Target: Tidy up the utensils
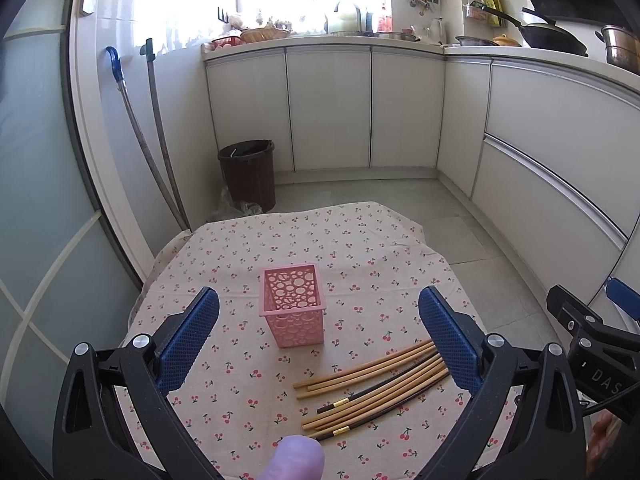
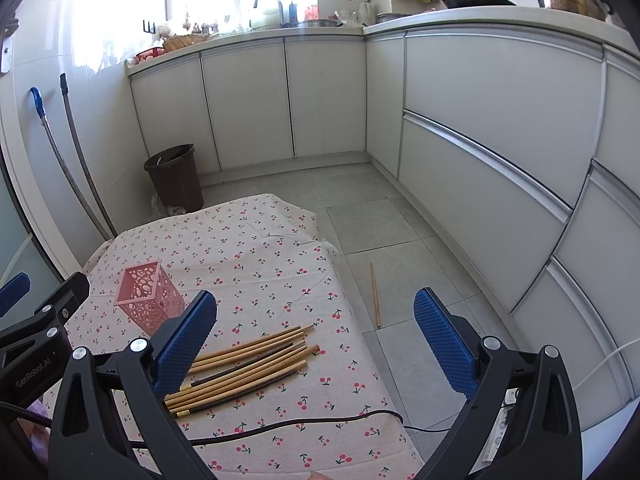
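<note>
With both the left gripper & right gripper held wide open & empty, chopsticks loose on desk beside the light pink holder could be rolled off near edge, as one chopstick on floor suggests, or holder tipped

L claw wide open, R claw wide open, both empty

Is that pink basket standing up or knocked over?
Upright. The pink basket stands on its base on the cherry tablecloth, its open rim facing up; the chopsticks lie beside it.
</note>
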`<state>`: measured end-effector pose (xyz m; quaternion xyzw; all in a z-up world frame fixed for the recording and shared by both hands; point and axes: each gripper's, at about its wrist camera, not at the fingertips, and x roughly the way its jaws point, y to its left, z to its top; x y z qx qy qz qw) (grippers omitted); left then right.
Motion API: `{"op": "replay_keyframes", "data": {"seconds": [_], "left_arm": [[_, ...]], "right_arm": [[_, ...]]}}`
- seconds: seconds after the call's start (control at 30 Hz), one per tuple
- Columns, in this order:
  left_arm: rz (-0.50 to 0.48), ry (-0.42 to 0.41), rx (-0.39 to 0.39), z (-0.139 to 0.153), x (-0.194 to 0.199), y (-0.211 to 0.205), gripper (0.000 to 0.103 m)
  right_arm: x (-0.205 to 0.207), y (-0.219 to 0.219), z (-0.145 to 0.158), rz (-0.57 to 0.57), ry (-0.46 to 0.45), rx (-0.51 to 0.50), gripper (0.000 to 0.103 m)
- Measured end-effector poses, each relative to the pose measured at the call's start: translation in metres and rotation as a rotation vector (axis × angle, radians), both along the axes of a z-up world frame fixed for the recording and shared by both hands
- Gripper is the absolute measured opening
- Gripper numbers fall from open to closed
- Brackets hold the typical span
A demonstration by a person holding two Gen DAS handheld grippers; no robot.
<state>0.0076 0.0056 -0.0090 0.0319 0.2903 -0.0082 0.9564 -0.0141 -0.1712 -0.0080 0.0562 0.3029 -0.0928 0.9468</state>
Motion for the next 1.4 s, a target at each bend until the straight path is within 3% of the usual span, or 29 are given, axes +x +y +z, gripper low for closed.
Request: {"op": "replay_keyframes", "data": {"seconds": [0.13, 0.23, 0.43, 0.57, 0.7, 0.8, 0.87, 0.9, 1.03, 1.2, 1.4], "left_arm": [[0.006, 0.015, 0.010, -0.001, 0.003, 0.001, 0.096], [0.000, 0.085, 0.029, -0.007, 0.015, 0.003, 0.096], [-0.221, 0.258, -0.018, -0.025, 0.053, -0.018, 0.096], [-0.379, 0.434, 0.014, -0.047, 0.092, -0.068, 0.096], [-0.475, 0.566, 0.161, -0.084, 0.126, -0.125, 0.096], [-0.471, 0.638, 0.283, -0.125, 0.152, -0.155, 0.090], [-0.468, 0.714, 0.359, -0.152, 0.165, -0.162, 0.065], [-0.464, 0.758, 0.374, -0.164, 0.172, -0.162, 0.063], [-0.480, 0.821, 0.348, -0.180, 0.184, -0.154, 0.059], [-0.533, 0.826, 0.310, -0.174, 0.184, -0.147, 0.058], [-0.565, 0.810, 0.351, -0.182, 0.181, -0.148, 0.058]], "right_arm": [[0.001, 0.001, -0.002, -0.003, 0.008, 0.001, 0.096], [0.000, -0.010, 0.002, -0.022, 0.005, 0.069, 0.096], [0.028, -0.088, 0.002, 0.032, 0.083, 0.733, 0.096], [0.046, -0.120, -0.010, 0.102, 0.062, 0.966, 0.096], [0.050, -0.147, -0.046, 0.010, 0.155, 1.039, 0.096], [0.053, -0.158, -0.063, -0.039, 0.193, 1.119, 0.096], [0.057, -0.161, -0.071, -0.040, 0.217, 1.142, 0.096], [0.059, -0.163, -0.075, -0.044, 0.234, 1.141, 0.096], [0.067, -0.160, -0.087, -0.047, 0.287, 1.175, 0.096], [0.068, -0.165, -0.101, -0.083, 0.327, 1.182, 0.096], [0.072, -0.167, -0.110, -0.112, 0.352, 1.195, 0.096]]}}
